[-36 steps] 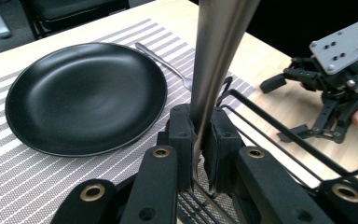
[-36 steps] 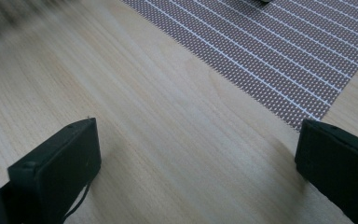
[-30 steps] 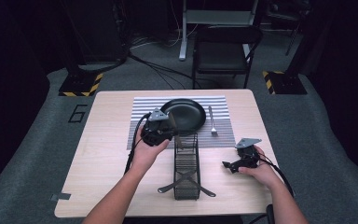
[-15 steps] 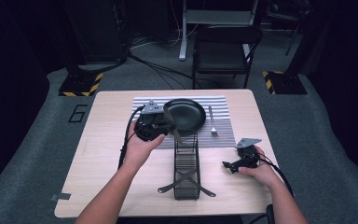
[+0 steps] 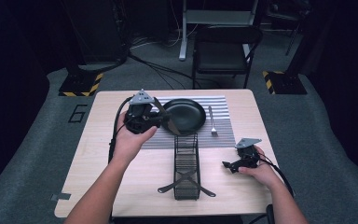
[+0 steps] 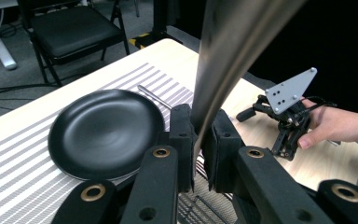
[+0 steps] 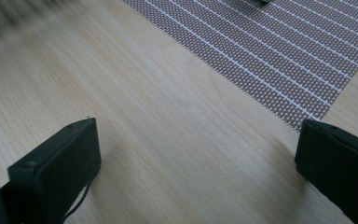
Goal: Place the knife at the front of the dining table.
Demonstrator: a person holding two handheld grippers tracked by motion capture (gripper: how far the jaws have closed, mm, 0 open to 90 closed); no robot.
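High view: left hand-held gripper is held above the counter, just left of the black plate, pinching a thin metal utensil, probably a knife, which shows as a slim diagonal sliver over the plate's left rim. Plate sits on a striped placemat. Fork lies on the mat just right of the plate. Black wire caddy stands in front of the plate, nearer the person. Right hand-held gripper rests low on the counter to the right of the caddy, well apart from the plate; its jaw state is too small to read here.

Left gripper view: close look at the grip. Jaws are pressed together on the knife, whose flat steel blade rises from the pads and runs out of the top edge. Behind it are the plate and the fork at the plate's far side. Right hand-held gripper shows beyond, with a hand on it.

Right gripper view: jaws spread wide, nothing between the pads, just bare counter and a corner of the placemat.
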